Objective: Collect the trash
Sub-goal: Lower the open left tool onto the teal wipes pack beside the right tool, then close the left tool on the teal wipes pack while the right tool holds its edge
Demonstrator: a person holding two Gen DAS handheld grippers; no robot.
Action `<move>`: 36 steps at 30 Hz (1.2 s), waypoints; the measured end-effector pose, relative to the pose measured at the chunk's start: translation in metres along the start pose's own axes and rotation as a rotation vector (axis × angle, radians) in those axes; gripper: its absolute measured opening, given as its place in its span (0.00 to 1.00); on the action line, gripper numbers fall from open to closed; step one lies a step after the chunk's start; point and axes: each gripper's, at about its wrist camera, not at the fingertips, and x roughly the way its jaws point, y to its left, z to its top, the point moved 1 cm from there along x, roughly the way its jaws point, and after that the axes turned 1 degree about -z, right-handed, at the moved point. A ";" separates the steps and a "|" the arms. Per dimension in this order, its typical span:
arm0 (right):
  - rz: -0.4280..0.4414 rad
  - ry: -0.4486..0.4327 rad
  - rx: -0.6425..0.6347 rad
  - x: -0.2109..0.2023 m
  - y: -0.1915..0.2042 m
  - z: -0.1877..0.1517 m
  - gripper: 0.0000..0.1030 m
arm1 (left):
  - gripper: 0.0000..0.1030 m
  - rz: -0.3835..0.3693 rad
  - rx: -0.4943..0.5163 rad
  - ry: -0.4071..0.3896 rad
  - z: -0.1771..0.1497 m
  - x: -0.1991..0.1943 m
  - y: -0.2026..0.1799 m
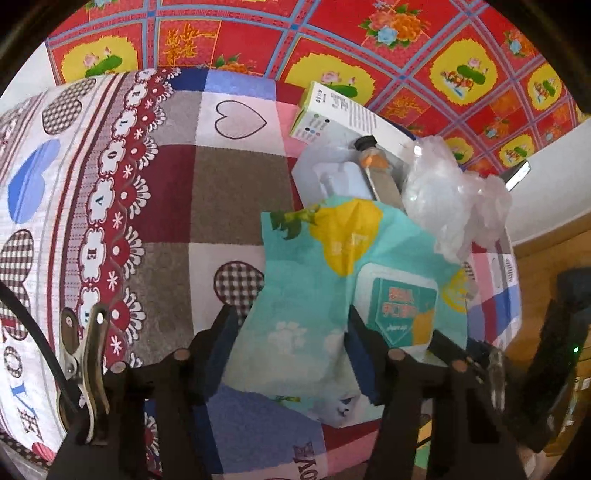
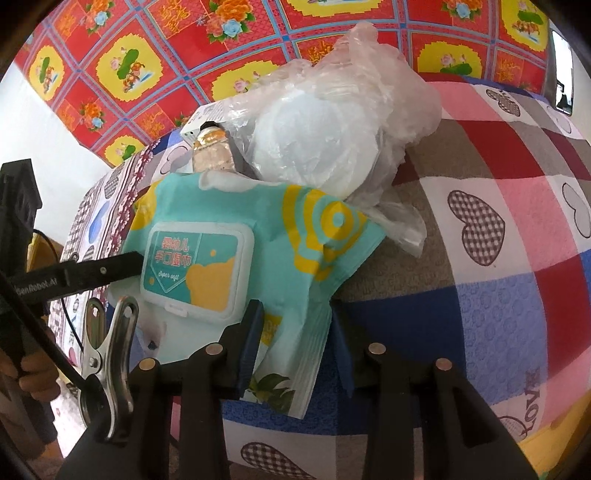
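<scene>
A teal and yellow wet-wipe pack (image 1: 332, 288) lies on the patchwork blanket (image 1: 166, 199) with other trash behind it. My left gripper (image 1: 291, 339) has its jaws on either side of the pack's near end, closed on it. My right gripper (image 2: 295, 339) grips the pack's (image 2: 236, 258) other end between its blue pads. Behind the pack lie a crumpled clear plastic bag (image 1: 454, 199), a small bottle (image 1: 376, 173) with a black cap, a white plastic tray (image 1: 332, 177) and a white carton (image 1: 340, 110). The bag (image 2: 332, 125) and the bottle (image 2: 212, 151) also show in the right wrist view.
The blanket (image 2: 498, 221) covers a raised surface against a red and yellow flowered cloth (image 1: 295, 33). The left gripper's finger (image 2: 92, 275) reaches in from the left in the right wrist view. A wooden floor (image 1: 546, 266) lies past the blanket's right edge.
</scene>
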 end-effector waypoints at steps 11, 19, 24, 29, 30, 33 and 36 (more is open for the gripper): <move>0.027 -0.008 0.001 -0.003 -0.008 -0.002 0.33 | 0.47 0.063 0.013 -0.017 -0.010 -0.007 -0.018; 0.024 -0.016 0.012 -0.005 -0.009 -0.004 0.29 | 0.52 0.064 -0.023 0.037 -0.015 -0.002 -0.011; 0.025 -0.044 0.008 -0.014 -0.007 -0.006 0.25 | 0.34 0.043 0.006 0.002 -0.023 -0.010 -0.019; 0.031 -0.060 0.037 -0.026 -0.006 -0.010 0.23 | 0.28 -0.017 -0.001 0.003 -0.033 -0.021 -0.018; 0.031 -0.062 0.037 -0.028 -0.004 -0.010 0.23 | 0.28 -0.028 0.001 -0.004 -0.034 -0.027 -0.017; 0.024 -0.088 0.008 -0.038 0.010 -0.011 0.23 | 0.28 -0.028 0.015 -0.037 -0.036 -0.044 -0.015; 0.027 -0.109 -0.003 -0.044 0.024 -0.011 0.23 | 0.28 -0.013 0.035 -0.071 -0.038 -0.060 -0.011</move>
